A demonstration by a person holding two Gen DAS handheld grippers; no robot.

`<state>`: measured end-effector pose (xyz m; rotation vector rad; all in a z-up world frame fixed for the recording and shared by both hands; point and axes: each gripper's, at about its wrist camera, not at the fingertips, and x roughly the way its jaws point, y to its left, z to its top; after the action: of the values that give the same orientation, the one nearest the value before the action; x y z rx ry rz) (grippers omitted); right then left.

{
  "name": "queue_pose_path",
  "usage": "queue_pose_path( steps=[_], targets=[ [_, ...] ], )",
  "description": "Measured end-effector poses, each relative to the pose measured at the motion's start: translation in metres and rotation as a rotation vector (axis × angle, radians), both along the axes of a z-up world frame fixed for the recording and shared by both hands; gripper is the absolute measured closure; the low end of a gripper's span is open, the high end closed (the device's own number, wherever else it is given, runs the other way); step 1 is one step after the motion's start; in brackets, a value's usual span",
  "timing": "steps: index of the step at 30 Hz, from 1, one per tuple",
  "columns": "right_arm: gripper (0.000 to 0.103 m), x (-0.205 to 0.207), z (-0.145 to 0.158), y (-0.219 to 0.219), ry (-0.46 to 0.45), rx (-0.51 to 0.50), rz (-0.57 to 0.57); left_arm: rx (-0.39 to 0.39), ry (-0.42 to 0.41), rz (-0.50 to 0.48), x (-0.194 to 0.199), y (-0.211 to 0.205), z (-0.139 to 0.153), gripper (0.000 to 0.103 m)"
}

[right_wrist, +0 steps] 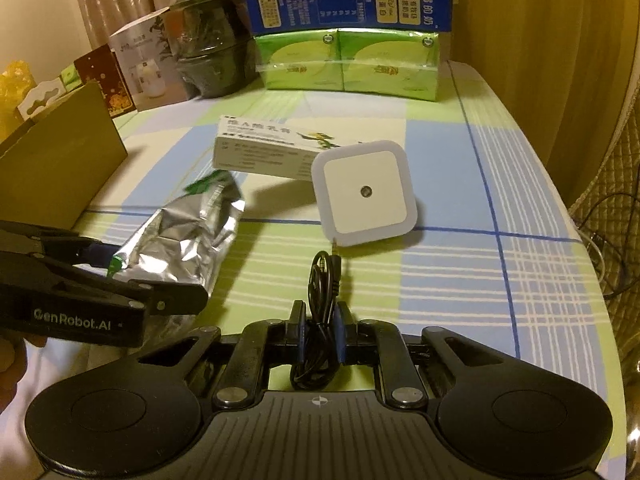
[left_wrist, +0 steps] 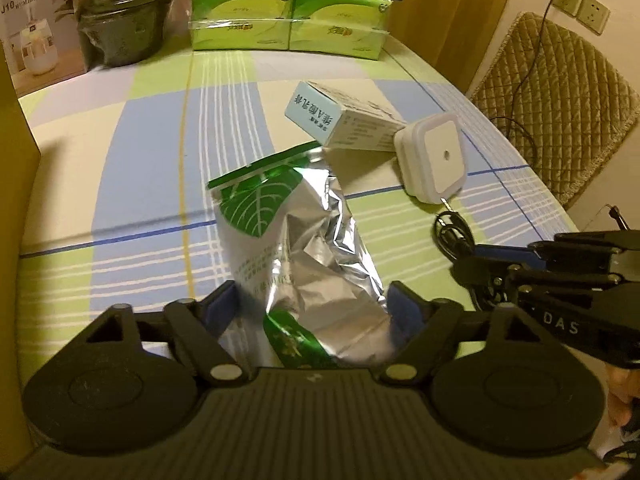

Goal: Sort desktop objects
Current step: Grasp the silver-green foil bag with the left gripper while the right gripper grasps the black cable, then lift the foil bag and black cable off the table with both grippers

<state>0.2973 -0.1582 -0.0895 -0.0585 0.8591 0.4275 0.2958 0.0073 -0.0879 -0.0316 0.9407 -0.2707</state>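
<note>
Silver foil bag [left_wrist: 304, 256] lengthwise between left fingers [left_wrist: 224, 300], green top pointing away; right fingers [right_wrist: 341, 320] clenched on black cable [right_wrist: 320, 300].

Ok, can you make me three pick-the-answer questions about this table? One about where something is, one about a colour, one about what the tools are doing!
1. Where is the white night light?
A. leaning on the white medicine box
B. inside the cardboard box
C. on the chair

2. What colour are the tissue packs?
A. red
B. green
C. black

3. What is the right tool doing?
A. hanging empty
B. clamping the black cable
C. clamping the foil bag

Answers: 1 A, its edge rests against the box; 2 B, the wrappers are green; 3 B, the pads squeeze the coiled cable.
</note>
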Motion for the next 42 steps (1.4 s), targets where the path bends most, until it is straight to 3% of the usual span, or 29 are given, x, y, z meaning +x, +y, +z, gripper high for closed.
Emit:
queue_pose_path(
  steps=[4,11,15,18,19,23,26,28,32,37,39,42],
  targets=[
    [0.092,0.002,0.001,-0.002,-0.006,-0.015,-0.005,-0.001,0.008,-0.041,-0.004,-0.002,0.003,0.034],
    [0.092,0.001,-0.003,0.002,0.005,-0.039,0.03,0.02,0.012,-0.034,0.006,-0.007,-0.003,0.021],
    [0.091,-0.001,-0.004,0.004,-0.006,-0.056,0.053,0.102,-0.026,-0.081,0.005,-0.017,-0.008,0.018],
    [0.091,-0.002,-0.005,0.006,-0.015,-0.071,0.063,0.131,-0.03,-0.1,0.003,-0.02,-0.008,0.024],
    [0.088,-0.002,-0.005,0.006,-0.016,-0.074,0.061,0.129,-0.029,-0.1,0.002,-0.02,-0.006,0.029],
    [0.055,-0.002,-0.005,0.007,-0.036,-0.095,0.052,0.131,-0.031,-0.1,-0.003,-0.016,0.003,0.048],
    [0.054,0.0,-0.007,0.006,-0.029,-0.084,0.041,0.133,-0.032,-0.114,-0.009,-0.014,0.003,0.048],
    [0.054,0.001,-0.007,0.007,-0.032,-0.078,0.037,0.129,-0.029,-0.113,-0.007,-0.014,0.003,0.045],
    [0.055,0.001,-0.006,0.007,-0.028,-0.078,0.035,0.131,-0.01,-0.113,-0.002,-0.015,-0.003,0.026],
    [0.055,0.001,-0.006,0.006,-0.032,-0.078,0.033,0.136,-0.032,-0.113,0.002,-0.017,-0.007,0.021],
    [0.055,0.0,-0.006,0.006,-0.036,-0.079,0.034,0.136,-0.031,-0.114,0.002,-0.016,-0.006,0.024],
    [0.055,0.0,-0.007,0.007,-0.041,-0.077,0.032,0.143,-0.031,-0.116,0.002,-0.017,-0.003,0.041]
  ],
)
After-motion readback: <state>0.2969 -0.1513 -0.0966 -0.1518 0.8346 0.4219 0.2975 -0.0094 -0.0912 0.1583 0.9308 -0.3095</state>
